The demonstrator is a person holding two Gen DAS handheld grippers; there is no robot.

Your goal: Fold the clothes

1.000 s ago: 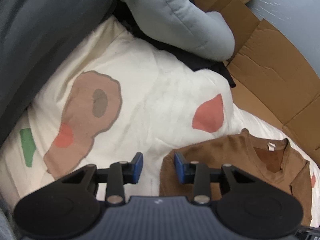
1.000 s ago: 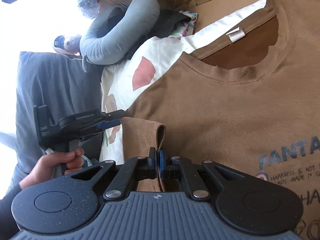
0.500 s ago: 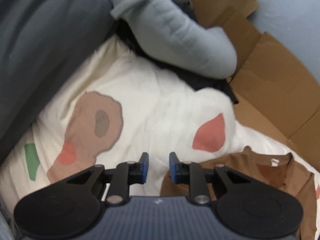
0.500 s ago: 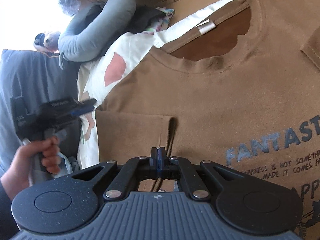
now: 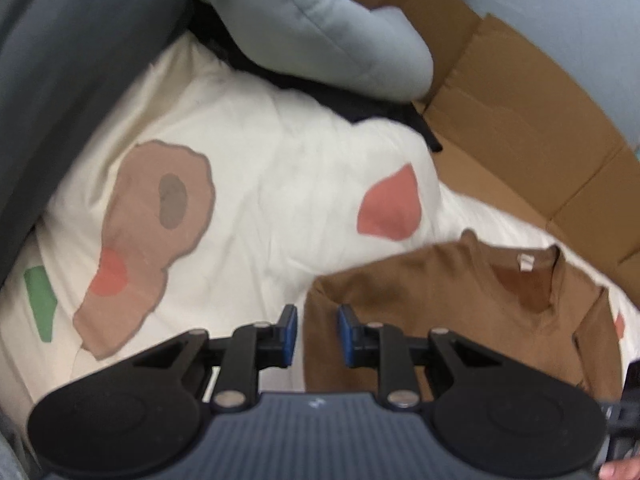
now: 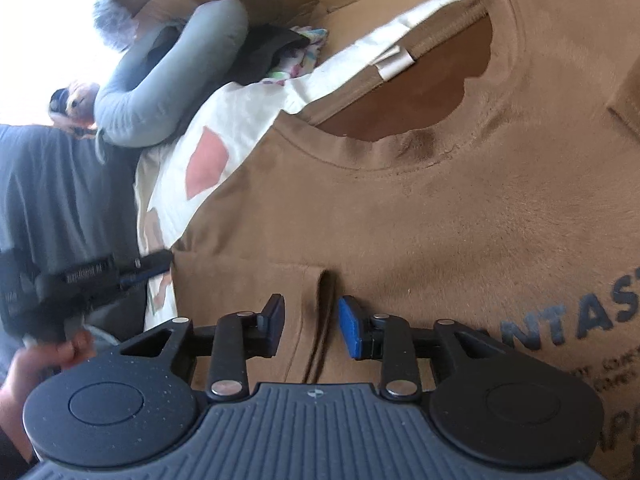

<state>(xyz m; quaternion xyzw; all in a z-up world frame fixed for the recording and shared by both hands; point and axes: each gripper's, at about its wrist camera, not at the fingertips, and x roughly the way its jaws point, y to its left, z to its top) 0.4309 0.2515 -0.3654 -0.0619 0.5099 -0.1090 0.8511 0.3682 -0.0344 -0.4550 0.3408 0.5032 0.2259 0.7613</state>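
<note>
Right wrist view: a brown T-shirt (image 6: 420,208) lies face up on a cream printed sheet (image 6: 224,120) spread over a bed, collar toward the top of the picture, dark lettering at the right edge. Its sleeve (image 6: 248,300) is folded in across the chest, the cuff making a raised ridge. The right gripper (image 6: 311,326) sits low over that ridge; its jaws have just been opening and stand partly apart, the cuff between them but not pinched. At far left a hand (image 6: 36,364) holds the left gripper (image 6: 160,262), its tip at the shirt's side edge.

Left wrist view: the left gripper (image 5: 318,334) has its jaws narrowly apart with the shirt's edge (image 5: 310,344) in the gap; the pads do not look pressed on it, and they were closing slightly a moment ago. A grey pillow (image 5: 320,32) and cardboard (image 5: 520,120) lie beyond.

The sleeve fold looks placed. To finish it well, lift the right gripper straight off so the cuff does not drag, then flatten the ridge. The soft bedding gives little support, so the fold may spring back; take the next grip at the shoulder seam and hem, and keep the folded edge straight.
</note>
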